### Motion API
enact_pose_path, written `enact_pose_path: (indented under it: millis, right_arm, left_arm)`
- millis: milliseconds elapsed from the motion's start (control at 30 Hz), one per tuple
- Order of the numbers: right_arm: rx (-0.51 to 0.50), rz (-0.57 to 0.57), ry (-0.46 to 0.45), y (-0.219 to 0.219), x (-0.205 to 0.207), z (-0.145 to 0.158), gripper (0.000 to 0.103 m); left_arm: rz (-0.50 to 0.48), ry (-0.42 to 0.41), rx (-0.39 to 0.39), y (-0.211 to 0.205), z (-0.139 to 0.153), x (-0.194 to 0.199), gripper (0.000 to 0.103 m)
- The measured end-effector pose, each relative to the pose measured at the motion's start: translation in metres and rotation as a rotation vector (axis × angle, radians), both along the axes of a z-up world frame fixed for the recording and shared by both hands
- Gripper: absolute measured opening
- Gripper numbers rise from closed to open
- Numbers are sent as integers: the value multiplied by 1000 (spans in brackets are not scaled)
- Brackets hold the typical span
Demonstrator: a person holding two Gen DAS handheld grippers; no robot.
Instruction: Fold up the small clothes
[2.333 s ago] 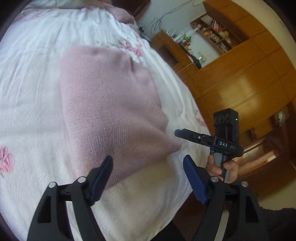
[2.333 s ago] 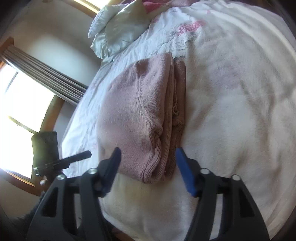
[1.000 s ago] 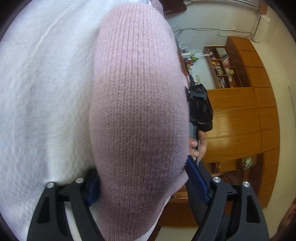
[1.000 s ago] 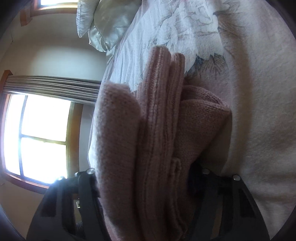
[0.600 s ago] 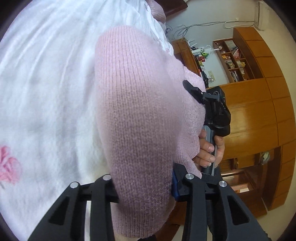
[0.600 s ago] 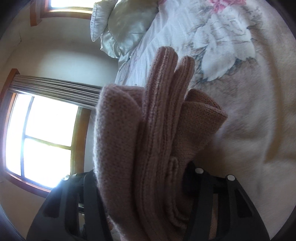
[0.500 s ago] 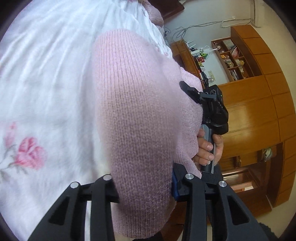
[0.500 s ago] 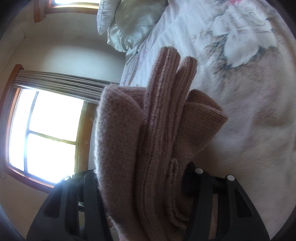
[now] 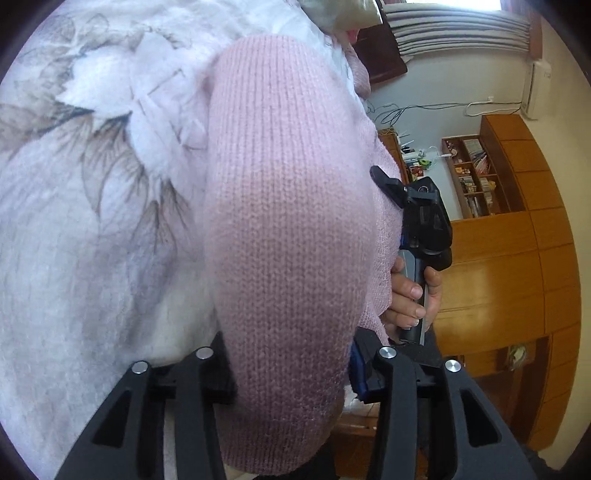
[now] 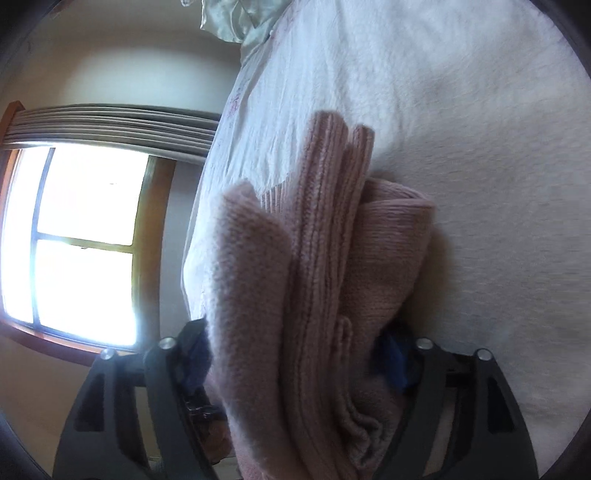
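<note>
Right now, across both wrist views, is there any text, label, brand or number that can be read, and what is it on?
None can be read.
Shelves: book spines and small items, too small to read.
Right gripper: a small round mark on its black body, too blurred to read.
Pink sweater and bedspread: no text.

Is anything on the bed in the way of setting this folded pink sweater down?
Nothing visible. Both hand-held grippers, left and right, are shut on the pink sweater, and the white bedspread ahead is bare; a pillow lies far off.
</note>
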State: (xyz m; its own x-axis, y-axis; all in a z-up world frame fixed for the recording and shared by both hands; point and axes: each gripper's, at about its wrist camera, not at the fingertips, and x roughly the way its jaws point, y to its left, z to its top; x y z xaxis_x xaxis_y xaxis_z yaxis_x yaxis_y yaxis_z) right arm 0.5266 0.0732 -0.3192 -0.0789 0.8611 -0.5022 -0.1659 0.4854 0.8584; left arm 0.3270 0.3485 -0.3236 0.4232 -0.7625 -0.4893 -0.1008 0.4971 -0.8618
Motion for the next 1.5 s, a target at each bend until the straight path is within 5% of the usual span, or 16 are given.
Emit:
enact_pose_path:
  millis: [133,233,367,433,467,567,733,833,967,1067,1133,1167,1267,1367,1500]
  right_arm:
    - [-59,-100,-112,-39,-2,41,81]
    - [-71,-106,-198,-45,-11,73,69]
    - [-159,-48,-231,-8,-18,76,59]
    - [-228,-37,-250,10,-22,69,39]
    - [-258,-43,-276,13,-27,68,21]
    - [-242,-110,-335,7,-26,76,12]
    - [-281,-131,-289,-12,-15,42,13]
    - [-238,-110,-301,-13,-20,56,22]
    - [-203,-143,-371,-26,-36,83,22]
    - [-195,-62,-354,-8,-40,75,22]
    - [-263,-44,-333,0,-34,54,13]
    - [-295,-55,-338,0,-27,46,0]
    - [-258,-82,-254,-12,-9,34,0]
    - [-241,-83,-311,-17,-31,65,8]
    - [-210,49,-378,-7,-86,84,8]
  left_arm:
    - [50,7,6,12,5,-13,58]
    - [159,-85,165,28,35,-42,67]
    - [191,-191,120,39,58,-73,67]
    - [148,-223,112,31,64,-82,67]
    - [127,-231,113,26,65,-84,67]
    - [85,-265,95,15,84,-75,67]
    - [92,-348,25,36,111,-29,68]
    - [51,-337,-30,40,110,16,68]
    - [-39,-257,-69,32,85,76,68]
    - [-69,-157,-65,28,46,103,57]
    - [-67,-135,-73,27,32,108,47]
    - [-63,-132,-70,27,30,108,43]
    - [-51,-114,-57,28,28,108,39]
    - [-33,-142,-1,28,55,91,63]
    - [-74,-272,46,21,93,37,64]
